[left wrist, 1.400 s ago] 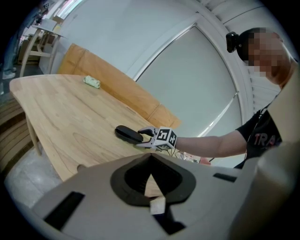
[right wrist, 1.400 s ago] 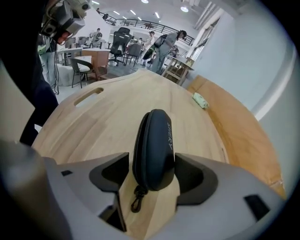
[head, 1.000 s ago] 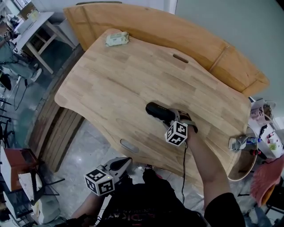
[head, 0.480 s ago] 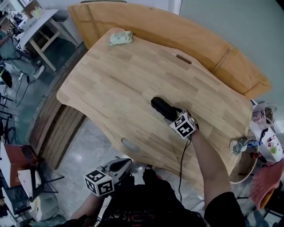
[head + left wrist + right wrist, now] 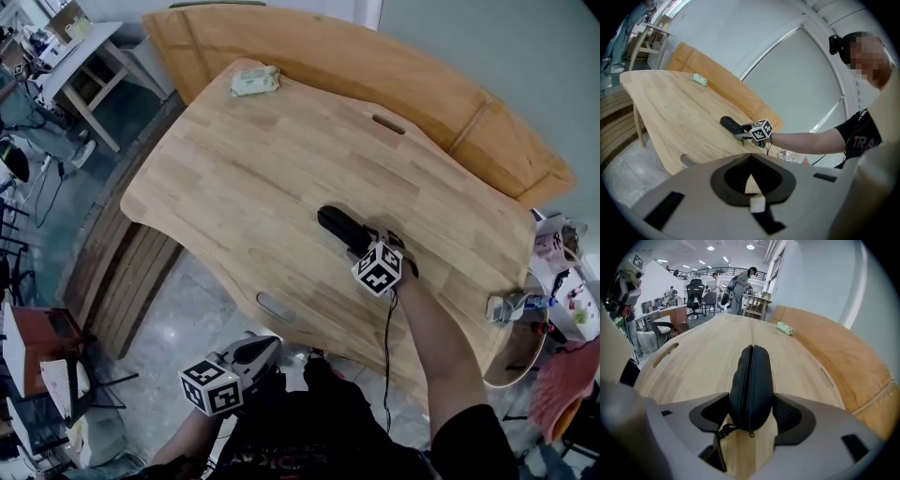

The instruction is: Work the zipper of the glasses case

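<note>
Right gripper [image 5: 366, 248] is clamped on the near end of the glasses case [image 5: 338, 226]. In the right gripper view, both dark pads [image 5: 712, 414] sit against the sides of the case [image 5: 751, 380], so the jaws stand narrow, at case width. Contact on the right pad looks tight, but I can't be fully sure from this angle.

The case is black and lies flat on the wooden table [image 5: 244, 169], right of centre and toward the near edge, with its long axis running away from the gripper [image 5: 751, 417]. The zipper seam [image 5: 746, 363] faces up along its spine. The small pull [image 5: 750, 432] hangs at the near end, and a short black loop [image 5: 723, 430] lies just left of it.

Left gripper [image 5: 251, 352] is off the table, low by my body over the floor. Its jaws are fully together with nothing in them [image 5: 749, 182]. From its view the case [image 5: 731, 125] is well away.

A small pale green object [image 5: 255, 81] sits at the far left corner of the table. A second wooden board [image 5: 375, 66] lies beyond the far edge.
</note>
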`<state>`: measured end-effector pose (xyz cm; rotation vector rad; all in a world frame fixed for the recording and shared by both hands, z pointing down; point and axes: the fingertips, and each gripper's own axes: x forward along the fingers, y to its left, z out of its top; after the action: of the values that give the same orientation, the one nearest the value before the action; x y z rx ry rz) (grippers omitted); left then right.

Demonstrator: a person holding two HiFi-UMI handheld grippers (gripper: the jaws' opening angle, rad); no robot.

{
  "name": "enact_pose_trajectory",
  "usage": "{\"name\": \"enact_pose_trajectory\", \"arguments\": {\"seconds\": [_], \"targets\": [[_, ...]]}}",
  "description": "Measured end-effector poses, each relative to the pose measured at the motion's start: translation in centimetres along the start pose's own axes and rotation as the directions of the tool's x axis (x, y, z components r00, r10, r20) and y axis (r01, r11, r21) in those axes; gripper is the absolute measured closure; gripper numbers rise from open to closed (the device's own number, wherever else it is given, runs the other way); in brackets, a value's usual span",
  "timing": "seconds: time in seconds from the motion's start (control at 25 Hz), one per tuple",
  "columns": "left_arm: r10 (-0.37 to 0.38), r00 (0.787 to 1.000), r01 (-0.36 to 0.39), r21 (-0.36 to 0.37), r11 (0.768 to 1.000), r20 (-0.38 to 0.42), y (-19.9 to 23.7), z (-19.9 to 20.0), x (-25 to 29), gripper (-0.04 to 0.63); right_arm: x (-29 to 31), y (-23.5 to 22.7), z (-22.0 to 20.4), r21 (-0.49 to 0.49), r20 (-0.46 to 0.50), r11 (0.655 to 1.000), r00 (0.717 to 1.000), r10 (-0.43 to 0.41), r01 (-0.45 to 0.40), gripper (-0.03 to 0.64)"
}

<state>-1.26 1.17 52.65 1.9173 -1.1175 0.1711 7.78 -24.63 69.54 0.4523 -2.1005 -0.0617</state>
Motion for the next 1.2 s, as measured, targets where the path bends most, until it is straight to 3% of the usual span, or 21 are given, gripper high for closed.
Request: {"name": "enact_pose_trajectory", "arguments": {"seconds": [0.16, 0.32, 0.56, 0.72, 0.8, 0.92, 1.04, 1.2], "targets": [[-0.006, 1.0, 0.006, 0.011, 1.0, -0.006, 0.0, 0.2, 0.2, 0.592, -0.7, 0.1, 0.2, 0.049, 0.038, 0.999, 0.999, -0.008, 0.006, 0.325], [-0.016, 1.0, 0.016, 0.025, 1.0, -0.008, 0.2, 0.6, 0.3, 0.592, -2.5, -0.2, 1.0, 0.183, 0.122, 0.983, 0.992, -0.022, -0.001, 0.327], [-0.063, 0.998, 0.062, 0.045, 0.997, 0.013, -0.4, 1.9, 0.8, 0.592, -6.1, -0.4, 3.0, 0.273, 0.27, 0.962, 0.962, -0.047, -0.029, 0.327], [-0.113, 0.992, 0.107, 0.1, 0.989, 0.064, -1.0, 4.2, 0.9, 0.587, -10.7, 0.6, 6.5, 0.286, 0.443, 0.949, 0.897, -0.011, -0.13, 0.327], [-0.147, 0.985, 0.134, 0.135, 0.982, 0.092, -1.3, 5.6, 0.7, 0.501, -13.5, 1.8, 8.5, 0.269, 0.532, 0.942, 0.846, 0.027, -0.2, 0.327], [-0.19, 0.971, 0.164, 0.172, 0.971, 0.147, -2.0, 8.2, 0.3, 0.454, -17.6, 4.0, 11.2, 0.207, 0.622, 0.941, 0.778, 0.083, -0.266, 0.327], [-0.236, 0.946, 0.2, 0.174, 0.964, 0.22, -2.6, 10.9, -0.1, 0.379, -21.0, 5.8, 13.5, 0.121, 0.656, 0.97, 0.75, 0.081, -0.21, 0.327], [-0.359, 0.883, 0.335, 0.128, 0.933, 0.302, -3.9, 13.9, -0.9, 0.239, -23.0, 7.4, 15.5, -0.025, 0.617, 1.0, 0.787, 0.016, -0.001, 0.327]]}}
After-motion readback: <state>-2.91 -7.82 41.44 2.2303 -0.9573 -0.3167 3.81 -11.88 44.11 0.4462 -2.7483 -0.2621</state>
